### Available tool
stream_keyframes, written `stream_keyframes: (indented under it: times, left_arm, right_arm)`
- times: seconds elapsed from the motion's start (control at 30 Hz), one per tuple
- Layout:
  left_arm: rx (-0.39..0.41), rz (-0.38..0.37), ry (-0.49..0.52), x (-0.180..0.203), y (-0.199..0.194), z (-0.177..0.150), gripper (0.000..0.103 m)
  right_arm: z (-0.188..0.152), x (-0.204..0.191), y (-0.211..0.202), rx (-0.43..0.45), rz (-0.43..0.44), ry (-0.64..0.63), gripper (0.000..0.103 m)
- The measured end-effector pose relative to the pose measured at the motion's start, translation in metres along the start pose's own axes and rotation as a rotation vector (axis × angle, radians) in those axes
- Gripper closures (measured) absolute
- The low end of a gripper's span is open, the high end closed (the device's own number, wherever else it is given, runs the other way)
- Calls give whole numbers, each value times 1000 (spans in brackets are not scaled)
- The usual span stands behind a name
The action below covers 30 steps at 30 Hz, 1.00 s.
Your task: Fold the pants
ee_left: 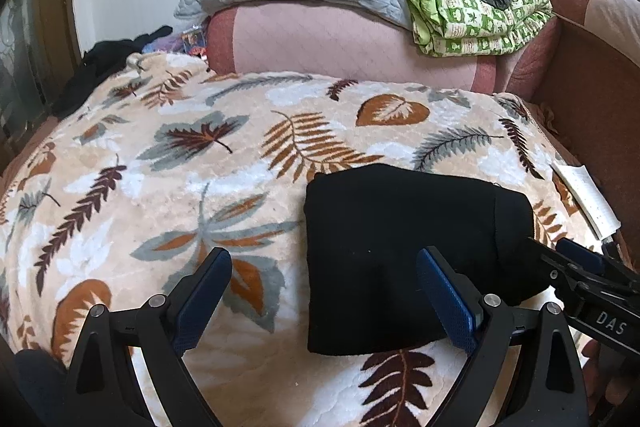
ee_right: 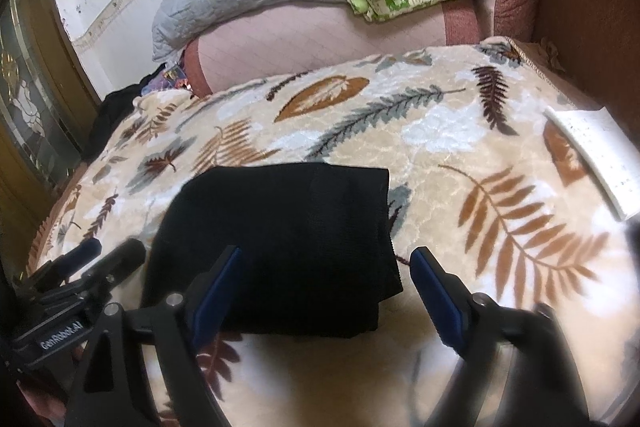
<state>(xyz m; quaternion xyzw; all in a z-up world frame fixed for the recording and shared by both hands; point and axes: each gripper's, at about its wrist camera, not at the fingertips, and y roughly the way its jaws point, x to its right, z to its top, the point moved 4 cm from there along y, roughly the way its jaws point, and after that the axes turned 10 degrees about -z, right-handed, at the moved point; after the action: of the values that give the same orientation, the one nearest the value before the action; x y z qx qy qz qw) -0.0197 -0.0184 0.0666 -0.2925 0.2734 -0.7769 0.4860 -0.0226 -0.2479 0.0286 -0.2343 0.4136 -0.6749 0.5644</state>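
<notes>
Black pants point(ee_left: 404, 259), folded down into a thick, roughly square bundle, lying flat on the leaf-print blanket point(ee_left: 168, 163). Edges mostly lined up, one side rounded where the fold wraps over. Sitting toward the blanket's near edge, well short of its far end. Plain dark knit, no visible pattern.

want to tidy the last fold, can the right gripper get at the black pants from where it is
Probably yes. The right gripper stands open just over the near right corner of the folded black pants, with nothing between them. The left gripper sits off to the side, clear of the way.
</notes>
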Motion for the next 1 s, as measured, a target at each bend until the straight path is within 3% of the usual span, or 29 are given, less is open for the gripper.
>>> stream_keyframes:
  times: [0.27,0.47,0.6,0.63,0.67,0.7,0.73,0.8,0.87,0.9,1.0]
  left_arm:
    - [-60,-128,-130,-31,29,4,8]
    - [-132,-200,-162,-42,65,6,7]
    - [-196,-268,-177,-40,92,4,7]
    - [-204,-283,-190,-40,98,4,7]
    - [-206,-296,-209,-42,103,5,6]
    - [-193,-300,-221,-45,106,6,8]
    - [-184,-296,-222,-48,109,8,10]
    - [-181,-326,-204,-46,112,11,41]
    - [-179,-322,-184,-43,111,15,49]
    - [-176,-324,-174,-43,109,18,55]
    - [-162,-350,-199,-54,100,32,59]
  right_arm:
    - [-1,23,35,-88,-6,71,17]
    - [-4,26,64,-179,128,145,16]
    - [-4,26,70,-173,168,166,13]
    - [-4,22,71,-168,167,136,19]
    - [-4,17,69,-155,179,106,47]
    - [-4,11,68,-154,213,90,47]
    - [-3,9,65,-140,197,86,51]
    - [1,6,59,-126,185,64,58]
    - [7,3,49,-107,187,71,66]
    - [12,1,43,-94,197,73,68]
    - [28,-14,28,-54,220,29,69]
